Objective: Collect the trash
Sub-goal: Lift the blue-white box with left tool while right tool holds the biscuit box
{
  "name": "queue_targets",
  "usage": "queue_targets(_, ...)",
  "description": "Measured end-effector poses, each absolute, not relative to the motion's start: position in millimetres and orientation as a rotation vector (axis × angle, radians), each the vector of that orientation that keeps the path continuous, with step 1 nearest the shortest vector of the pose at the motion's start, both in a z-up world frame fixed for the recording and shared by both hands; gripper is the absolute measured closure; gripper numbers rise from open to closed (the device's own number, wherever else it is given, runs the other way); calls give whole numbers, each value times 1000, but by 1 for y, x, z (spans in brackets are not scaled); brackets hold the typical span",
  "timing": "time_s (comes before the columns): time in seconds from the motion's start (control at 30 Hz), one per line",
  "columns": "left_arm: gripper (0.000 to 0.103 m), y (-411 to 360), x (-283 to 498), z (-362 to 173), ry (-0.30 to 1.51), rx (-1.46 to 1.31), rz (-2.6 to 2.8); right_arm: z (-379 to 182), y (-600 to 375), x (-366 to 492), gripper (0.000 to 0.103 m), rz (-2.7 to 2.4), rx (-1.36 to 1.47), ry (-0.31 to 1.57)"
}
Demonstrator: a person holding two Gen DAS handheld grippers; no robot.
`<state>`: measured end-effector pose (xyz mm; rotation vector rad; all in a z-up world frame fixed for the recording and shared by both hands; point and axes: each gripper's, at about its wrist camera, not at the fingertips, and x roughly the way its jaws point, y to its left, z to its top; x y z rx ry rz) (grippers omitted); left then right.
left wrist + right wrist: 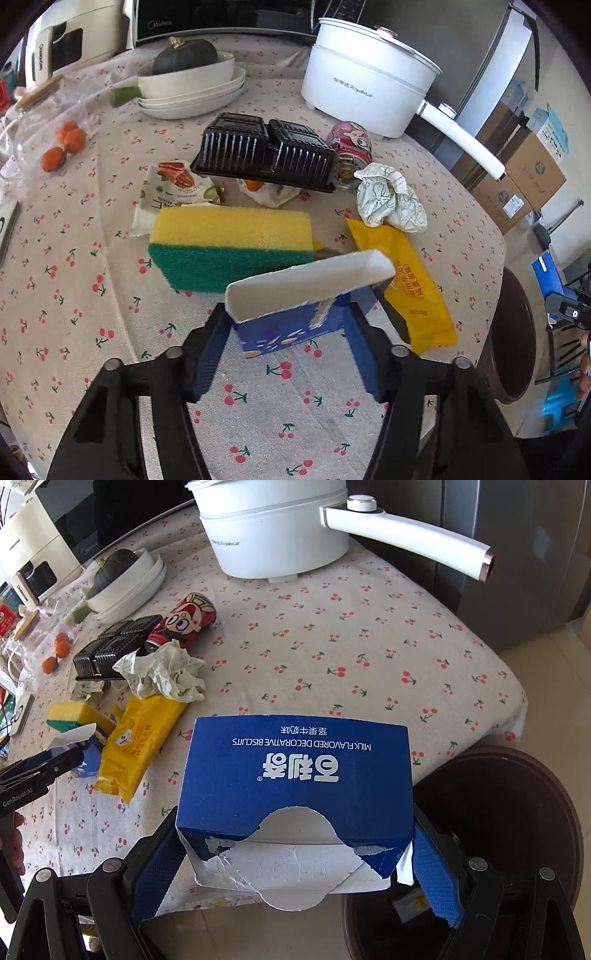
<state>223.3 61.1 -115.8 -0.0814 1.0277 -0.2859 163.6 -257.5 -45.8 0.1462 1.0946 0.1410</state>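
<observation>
Two cartons in hand, most trash left.
Right gripper (295,864) clamps the biscuit box (295,771) beside the bin (517,794) at four o'clock; left gripper (288,343) straddles the small carton (291,314), contact unclear.

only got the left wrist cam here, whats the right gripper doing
Observer: The right gripper holds a big blue biscuit box, with a pad on each side of it.
Operator: where is that box compared to the bin
Observer: It hangs over the near edge of the table. The brown bin stands on the floor just to its right, and only the box's right end overlaps the bin in this view.
Operator: anything in the bin already
Observer: Yes, a small light packet lies inside it. The box and gripper hide much of the rest.
</observation>
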Motion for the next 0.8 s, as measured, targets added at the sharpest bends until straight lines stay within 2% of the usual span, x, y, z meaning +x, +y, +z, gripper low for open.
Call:
queue_targets(0.03,62,59,223,-116,1030,-73,-296,-46,-258,163,11,140,145,1094)
queue_targets(0.1,77,56,222,-114,1032,-82,-325,-46,-259,162,11,140,145,1095)
queue_targets(0.13,90,55,221,-113,1036,-89,-338,-46,-260,162,11,139,146,1096)
queue_targets(0.27,91,52,214,-107,1040,-85,-347,-45,-261,160,11,134,148,1094)
queue_targets(0.37,86,49,210,-102,1035,-49,-324,-45,-262,159,11,134,152,1093)
queue_targets(0.43,70,50,209,-97,1024,-57,-316,-46,-261,159,11,136,151,1095)
queue_targets(0.47,59,52,209,-92,1004,-68,-308,-46,-260,159,11,137,148,1096)
queue_targets(0.5,52,53,210,-87,973,-80,-301,-46,-260,159,11,138,146,1097)
queue_targets(0.63,51,51,219,-75,907,-125,-302,-45,-260,162,11,138,148,1093)
queue_targets(0.8,53,40,229,-95,981,-184,-372,-46,-258,163,11,140,149,1096)
